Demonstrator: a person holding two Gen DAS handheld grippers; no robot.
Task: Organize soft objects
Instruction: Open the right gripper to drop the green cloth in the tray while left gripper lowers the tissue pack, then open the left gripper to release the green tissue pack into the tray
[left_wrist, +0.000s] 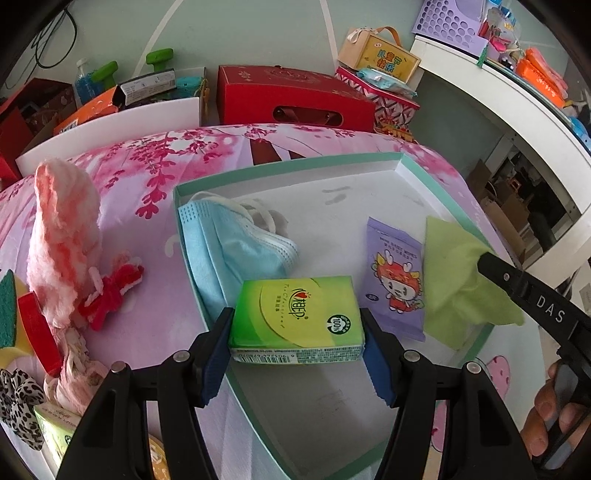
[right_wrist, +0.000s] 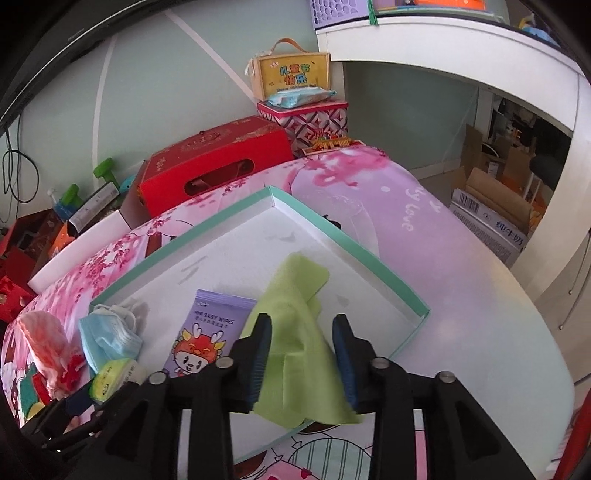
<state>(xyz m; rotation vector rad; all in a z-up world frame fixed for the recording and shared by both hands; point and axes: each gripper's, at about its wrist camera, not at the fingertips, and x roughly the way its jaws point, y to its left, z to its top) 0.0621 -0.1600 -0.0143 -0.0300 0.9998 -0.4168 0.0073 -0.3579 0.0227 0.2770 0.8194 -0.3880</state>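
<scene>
Everything was placed with reference to the shallow tray (left_wrist: 400, 159) with the teal rim, which sat on a pink flowered bedspread (left_wrist: 140, 184) and served as the collecting spot for the soft things. Left of the tray, still on the bedspread, lay a fluffy pink-and-white cloth (left_wrist: 64, 236) and a red knitted piece (left_wrist: 110, 291), apparently waiting their turn. Inside the tray's left edge a blue face mask (left_wrist: 236, 243) was heaped. The left gripper (left_wrist: 297, 325) had its jaws clamped on a green tissue pack (left_wrist: 295, 317) over the tray's near edge, probably about to set it down there (the flat sides gave the pads a firm hold). A purple wipes packet (left_wrist: 393, 277) lay right of it inside the tray. Furthest right, the right gripper (right_wrist: 302, 354) stood with jaws parted around a green cloth (right_wrist: 295, 321), no pad pressing it, so the cloth rested draped in the tray's right part.
</scene>
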